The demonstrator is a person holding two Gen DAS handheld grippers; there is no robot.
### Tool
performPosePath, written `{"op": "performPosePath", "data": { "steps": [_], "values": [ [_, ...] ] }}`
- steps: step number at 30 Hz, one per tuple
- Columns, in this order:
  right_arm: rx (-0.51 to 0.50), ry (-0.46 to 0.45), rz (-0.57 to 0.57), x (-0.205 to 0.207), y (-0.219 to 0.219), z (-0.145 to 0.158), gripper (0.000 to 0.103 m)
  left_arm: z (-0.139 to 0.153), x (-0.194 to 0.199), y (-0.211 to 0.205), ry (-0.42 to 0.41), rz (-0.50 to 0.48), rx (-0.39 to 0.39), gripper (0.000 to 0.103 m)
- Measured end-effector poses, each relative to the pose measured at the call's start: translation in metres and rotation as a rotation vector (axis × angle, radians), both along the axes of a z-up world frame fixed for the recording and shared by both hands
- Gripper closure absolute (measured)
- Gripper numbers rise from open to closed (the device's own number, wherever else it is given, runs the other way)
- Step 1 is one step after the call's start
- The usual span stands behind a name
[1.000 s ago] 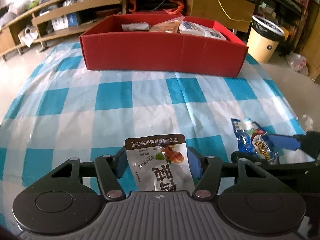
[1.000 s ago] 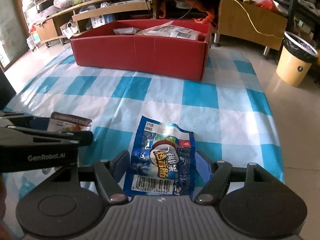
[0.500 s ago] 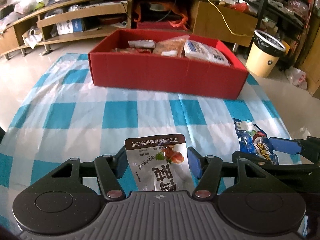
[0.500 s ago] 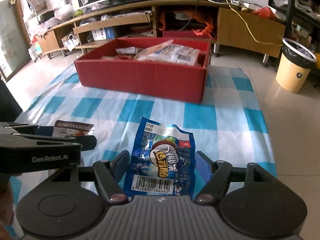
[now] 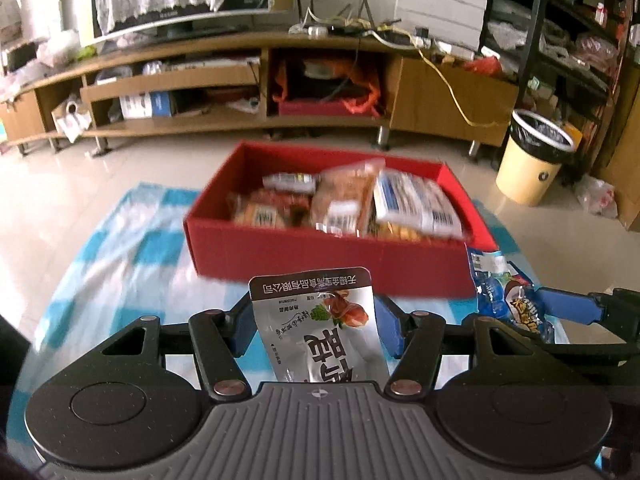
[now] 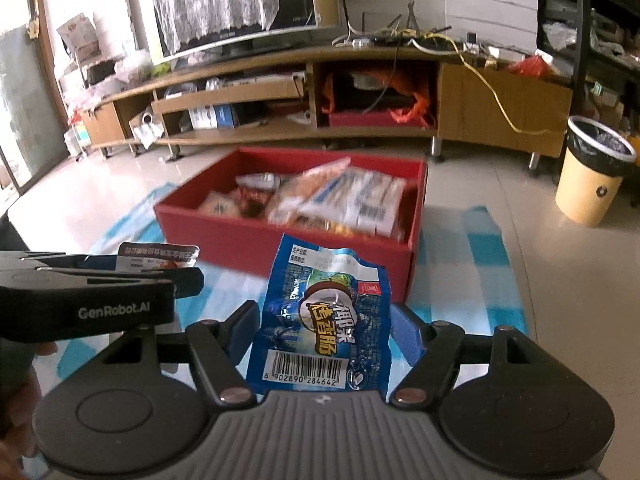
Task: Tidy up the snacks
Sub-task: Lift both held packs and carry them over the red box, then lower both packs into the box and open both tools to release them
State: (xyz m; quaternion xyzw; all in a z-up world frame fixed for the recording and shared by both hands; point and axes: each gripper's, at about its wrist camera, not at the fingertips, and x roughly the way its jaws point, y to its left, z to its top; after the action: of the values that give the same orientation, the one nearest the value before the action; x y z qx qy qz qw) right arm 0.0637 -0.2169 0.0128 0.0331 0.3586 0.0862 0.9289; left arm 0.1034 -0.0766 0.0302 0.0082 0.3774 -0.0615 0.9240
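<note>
My left gripper (image 5: 314,322) is shut on a silver snack packet (image 5: 320,328) and holds it up in the air. My right gripper (image 6: 326,326) is shut on a blue snack packet (image 6: 324,320), also lifted. Each shows in the other's view: the blue packet (image 5: 506,298) at the right, the silver packet (image 6: 160,258) at the left. Ahead and below stands the red box (image 5: 320,250), (image 6: 260,236), open-topped, with several snack packets inside. It rests on a blue-and-white checked cloth (image 5: 132,252).
A yellow waste bin (image 5: 532,164) stands on the tiled floor to the right of the cloth. A long wooden TV cabinet (image 5: 240,80) with shelves runs behind the box. Dark shelving (image 5: 560,20) stands at the far right.
Both grippers have risen with their packets, so the views now look down into the red box from higher up. The box's contents show more fully.
</note>
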Motion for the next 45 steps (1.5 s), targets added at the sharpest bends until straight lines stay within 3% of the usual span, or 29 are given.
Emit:
{"op": "performPosePath", "data": {
  "steps": [13, 25, 36, 45],
  "values": [
    [-0.012, -0.077, 0.013, 0.071, 0.005, 0.023, 0.036, 0.02, 0.069, -0.001, -0.087, 0.02, 0.05, 0.036],
    [-0.041, -0.05, 0.005, 0.154, 0.009, 0.003, 0.036, -0.006, 0.138, -0.003, -0.081, 0.05, 0.097, 0.036],
    [-0.072, -0.007, 0.018, 0.174, 0.02, -0.025, 0.036, -0.038, 0.154, 0.005, -0.013, 0.065, 0.121, 0.036],
    [-0.09, 0.002, 0.013, 0.177, 0.023, -0.031, 0.035, -0.042, 0.157, 0.006, 0.011, 0.057, 0.124, 0.033]
  ]
}}
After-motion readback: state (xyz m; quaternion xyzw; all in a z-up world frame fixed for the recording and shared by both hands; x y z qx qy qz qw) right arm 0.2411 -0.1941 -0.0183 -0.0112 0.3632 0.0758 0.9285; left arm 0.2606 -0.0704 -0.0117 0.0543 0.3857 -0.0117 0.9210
